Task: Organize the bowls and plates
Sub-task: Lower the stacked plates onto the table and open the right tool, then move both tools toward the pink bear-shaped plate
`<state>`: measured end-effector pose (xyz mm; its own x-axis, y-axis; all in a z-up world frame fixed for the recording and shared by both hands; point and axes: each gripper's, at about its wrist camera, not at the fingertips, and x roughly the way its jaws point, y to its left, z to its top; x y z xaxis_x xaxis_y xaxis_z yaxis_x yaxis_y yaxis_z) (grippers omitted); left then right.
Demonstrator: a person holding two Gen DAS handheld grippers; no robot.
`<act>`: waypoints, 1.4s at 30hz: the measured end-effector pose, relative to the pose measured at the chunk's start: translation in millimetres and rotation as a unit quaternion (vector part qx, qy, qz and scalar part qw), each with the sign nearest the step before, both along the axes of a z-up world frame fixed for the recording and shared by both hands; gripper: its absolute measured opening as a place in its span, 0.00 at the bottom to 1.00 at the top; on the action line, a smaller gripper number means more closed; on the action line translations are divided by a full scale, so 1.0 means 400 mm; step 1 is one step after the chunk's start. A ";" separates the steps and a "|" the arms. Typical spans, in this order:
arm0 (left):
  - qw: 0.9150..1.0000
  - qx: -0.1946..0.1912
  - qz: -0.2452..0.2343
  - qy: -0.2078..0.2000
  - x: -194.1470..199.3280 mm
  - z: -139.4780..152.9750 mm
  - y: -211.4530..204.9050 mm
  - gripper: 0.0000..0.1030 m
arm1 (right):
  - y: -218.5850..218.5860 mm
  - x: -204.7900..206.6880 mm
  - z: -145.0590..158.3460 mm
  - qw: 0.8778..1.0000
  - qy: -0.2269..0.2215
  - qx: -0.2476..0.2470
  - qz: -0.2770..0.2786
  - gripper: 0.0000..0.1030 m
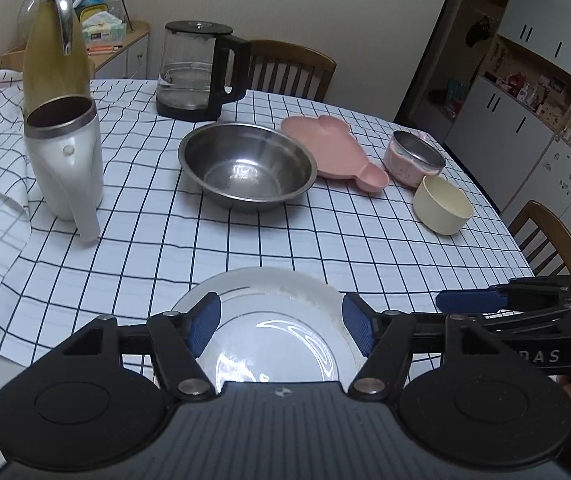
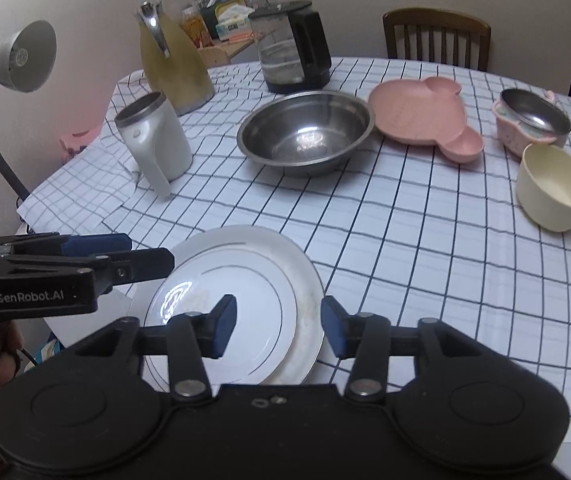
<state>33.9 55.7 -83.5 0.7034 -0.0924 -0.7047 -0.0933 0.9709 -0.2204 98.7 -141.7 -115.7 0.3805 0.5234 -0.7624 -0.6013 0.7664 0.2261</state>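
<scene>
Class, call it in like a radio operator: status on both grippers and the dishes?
Left gripper open, right gripper open, both empty. Two stacked white plates on checked tablecloth below them. Nothing in the way.

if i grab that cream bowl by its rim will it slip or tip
The cream bowl looks like light, matte plastic, so probably stiff and not very slippery. It already sits tilted on the tablecloth, so a push would likely rock it rather than slide it.

Two stacked white round plates (image 2: 245, 280), one pink bear-shaped plastic plate (image 2: 417, 116), three bowls: steel (image 2: 305, 132), cream (image 2: 553, 188), pink-cased (image 2: 529, 120).
</scene>
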 end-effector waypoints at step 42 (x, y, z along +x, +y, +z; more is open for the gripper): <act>0.990 0.137 -0.009 -0.027 0.685 0.097 -0.111 1.00 | -0.075 0.423 -0.024 0.983 -0.032 0.005 -0.179 0.98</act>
<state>307.9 11.3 -44.5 0.7411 0.0837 -0.6662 -0.0698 0.9964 0.0476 267.7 -171.7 -125.2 0.5885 0.3549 -0.7264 -0.3063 0.9294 0.2060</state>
